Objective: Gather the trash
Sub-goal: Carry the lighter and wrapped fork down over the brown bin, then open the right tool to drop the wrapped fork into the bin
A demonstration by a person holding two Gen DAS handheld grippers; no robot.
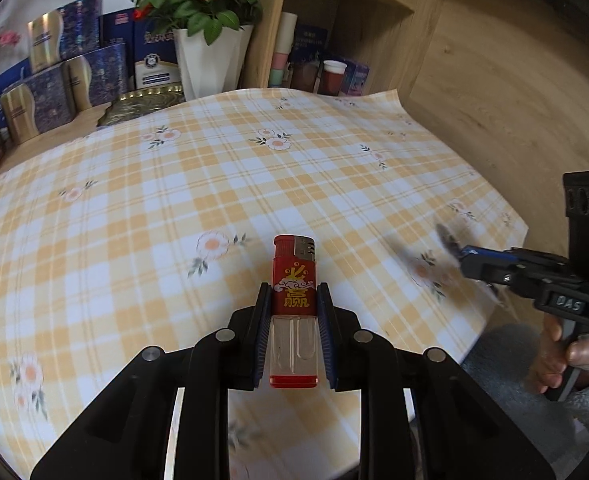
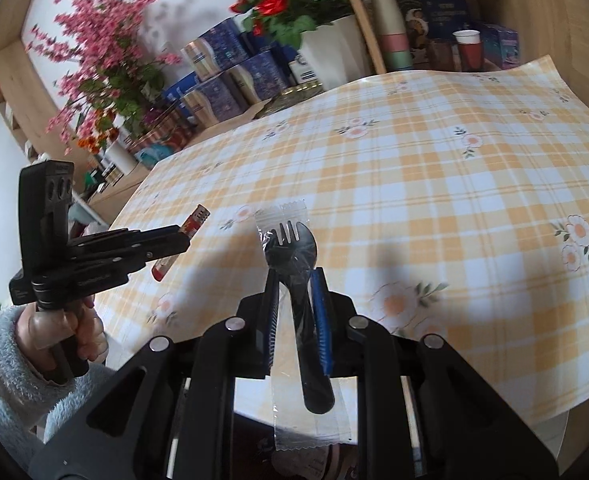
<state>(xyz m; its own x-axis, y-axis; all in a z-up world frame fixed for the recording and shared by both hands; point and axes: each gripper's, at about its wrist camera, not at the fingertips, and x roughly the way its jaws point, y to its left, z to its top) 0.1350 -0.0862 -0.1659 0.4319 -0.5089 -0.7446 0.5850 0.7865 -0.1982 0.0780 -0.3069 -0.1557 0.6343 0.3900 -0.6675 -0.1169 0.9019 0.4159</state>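
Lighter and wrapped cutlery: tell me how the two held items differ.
The lighter is red above a clear tank; the wrapped cutlery is black, sealed in a clear packet. The lighter is short and blocky; the cutlery is long and thin, its packet trailing behind the fingers. The lighter sits in the left gripper, the cutlery in the right gripper. Both are clamped lengthwise above the checked tablecloth.

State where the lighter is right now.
The lighter is clamped in the left tongs, held above the checked tablecloth; in the right wrist view it sits at left, beside the wrapped cutlery.
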